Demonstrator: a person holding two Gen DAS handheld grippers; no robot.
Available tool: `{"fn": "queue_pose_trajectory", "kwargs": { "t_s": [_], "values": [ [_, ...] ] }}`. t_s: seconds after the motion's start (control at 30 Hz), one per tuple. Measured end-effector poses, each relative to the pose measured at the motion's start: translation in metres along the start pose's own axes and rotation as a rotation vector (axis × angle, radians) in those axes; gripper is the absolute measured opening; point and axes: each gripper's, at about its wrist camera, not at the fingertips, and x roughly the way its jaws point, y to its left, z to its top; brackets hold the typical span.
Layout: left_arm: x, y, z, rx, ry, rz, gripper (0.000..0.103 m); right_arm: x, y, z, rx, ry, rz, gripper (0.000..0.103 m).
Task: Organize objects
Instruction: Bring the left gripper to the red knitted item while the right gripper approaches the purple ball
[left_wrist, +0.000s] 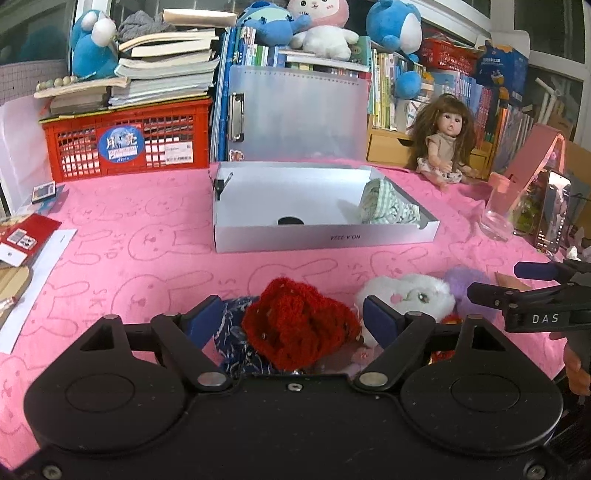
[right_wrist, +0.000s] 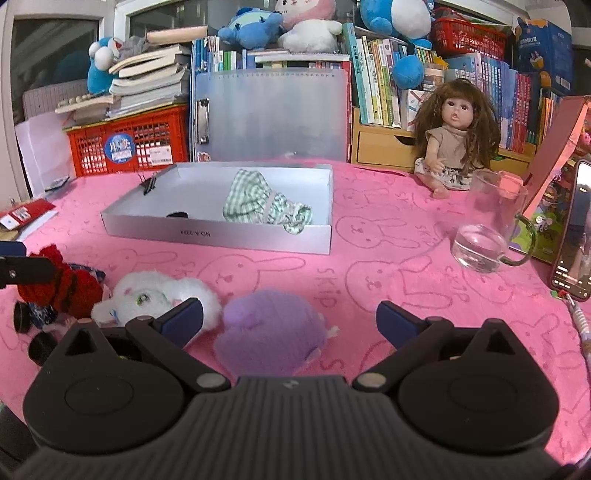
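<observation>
On the pink cloth (left_wrist: 147, 229), left claw (left_wrist: 291, 314) spread around red knit (left_wrist: 299, 328), right claw (right_wrist: 290, 319) spread.

One white box (right_wrist: 221, 236), one doll (right_wrist: 456, 136), one glass mug (right_wrist: 487, 229), perhaps four small soft toys (right_wrist: 271, 328).

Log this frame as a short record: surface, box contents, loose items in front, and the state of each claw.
surface: pink bunny cloth
box: open, holds a green checked garment; binder clip on its rim
loose items: red knit piece, white plush, purple plush
left claw: open, straddling the red knit piece, pads not pressing
right claw: open, over the purple plush
bystanders: doll, glass mug, phone
</observation>
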Motion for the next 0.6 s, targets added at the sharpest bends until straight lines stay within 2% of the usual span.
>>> {"fn": "queue_pose_trajectory", "kwargs": {
  "t_s": [0.6],
  "values": [
    [0.014, -0.009, -0.007, 0.006, 0.031, -0.005, 0.069, 0.009, 0.006, -0.014, -0.03, 0.042, -0.003, 0.103]
  ]
}}
